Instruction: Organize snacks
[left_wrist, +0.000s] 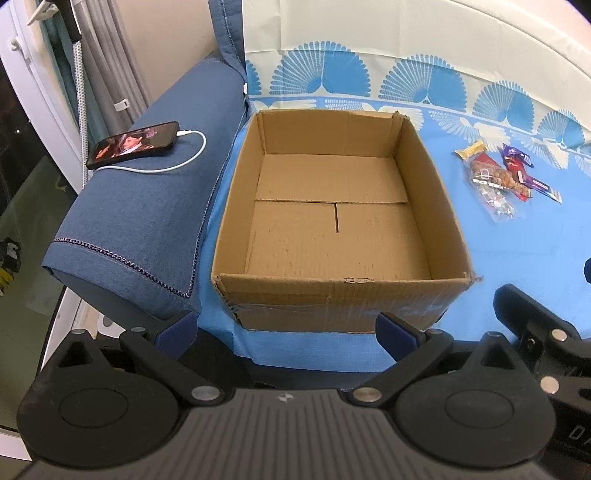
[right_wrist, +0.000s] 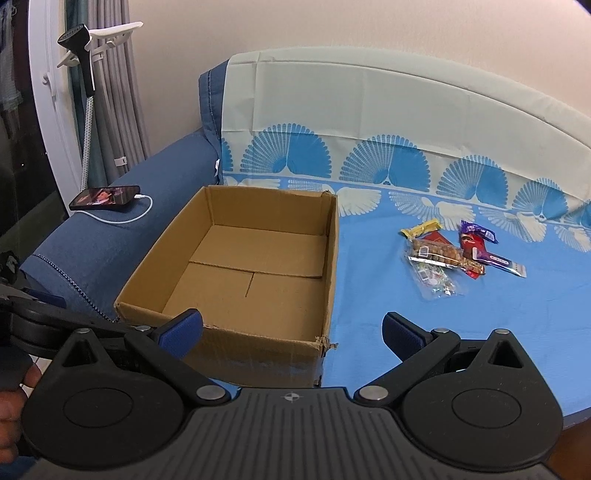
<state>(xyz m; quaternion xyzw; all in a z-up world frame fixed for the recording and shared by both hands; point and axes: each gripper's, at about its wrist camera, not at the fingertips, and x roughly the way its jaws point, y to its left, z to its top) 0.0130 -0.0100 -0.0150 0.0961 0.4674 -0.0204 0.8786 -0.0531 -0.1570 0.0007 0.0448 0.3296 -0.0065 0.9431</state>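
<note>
Cardboard box (left_wrist: 340, 221) sits empty on the blue sheet (right_wrist: 480, 332) — the snacks (right_wrist: 447, 254) lie in a heap well to its right. Left gripper (left_wrist: 286, 330) and right gripper (right_wrist: 291, 328) both gape wide, holding nothing.

Snack wrappers (right_wrist: 458, 254): print seemingly too small, unreadable.

Box: open brown cardboard box (left_wrist: 340, 221), upright, empty, bottom flaps closed, standing on blue sheet against the armrest.
Snacks: small pile of wrapped packets (right_wrist: 450, 254), lying flat, overlapping, well apart from box, on its right.
</note>
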